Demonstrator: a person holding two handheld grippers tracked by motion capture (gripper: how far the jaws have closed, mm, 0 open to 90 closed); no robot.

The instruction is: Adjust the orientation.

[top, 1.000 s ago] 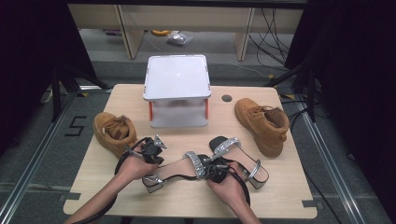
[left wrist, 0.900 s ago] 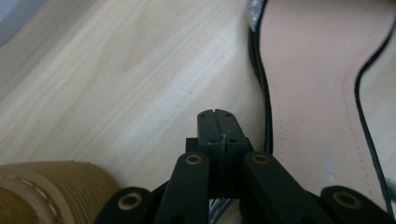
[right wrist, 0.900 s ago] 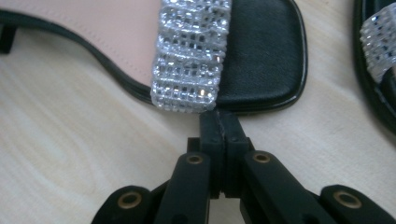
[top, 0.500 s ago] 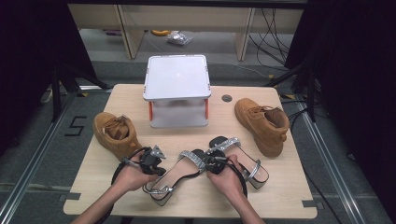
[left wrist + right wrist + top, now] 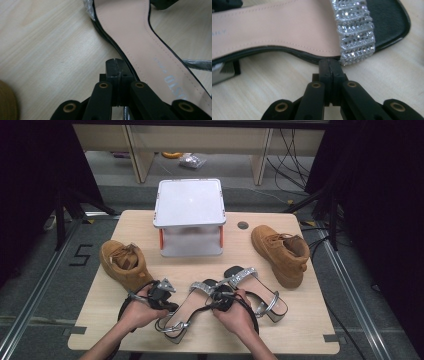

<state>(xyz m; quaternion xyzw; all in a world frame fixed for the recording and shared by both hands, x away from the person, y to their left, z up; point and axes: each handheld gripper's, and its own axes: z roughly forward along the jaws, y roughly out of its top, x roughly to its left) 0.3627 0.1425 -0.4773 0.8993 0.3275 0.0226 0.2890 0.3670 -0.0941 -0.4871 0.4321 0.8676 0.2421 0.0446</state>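
Sandal (image 5: 187, 307) with the sparkly strap lies on the wooden table (image 5: 300, 330), near the front edge, between the person's two hands, and its twin, the second sandal (image 5: 257, 290), lies just beside it on the right. Both grippers press against this sandal from either side. The left gripper (image 5: 116, 65) has its jaws squeezed tight together with nothing between them, and its tip touches the black rim beside the pink insole. The right gripper (image 5: 331, 65) is squeezed tight too, holding nothing, and its tip pokes the rim right by the sparkly strap (image 5: 355, 32). So the step in hand looks like nudging and turning the sandal into place with closed tips, not picking it up. Next, I think the hands need to push gently and evenly, so the shoe slides straight and lines up next to its twin; a hard shove could spin it or bump the other one. To lift it, the jaws would have to spread apart first. A brown boot (image 5: 122, 262) sits at the left, another brown boot (image 5: 282, 252) at the right, and a white stand (image 5: 190, 202) at the back. Compared with a second ago, the sandal has turned so its heel points more toward the front edge, and the left hand has pulled back toward the person.
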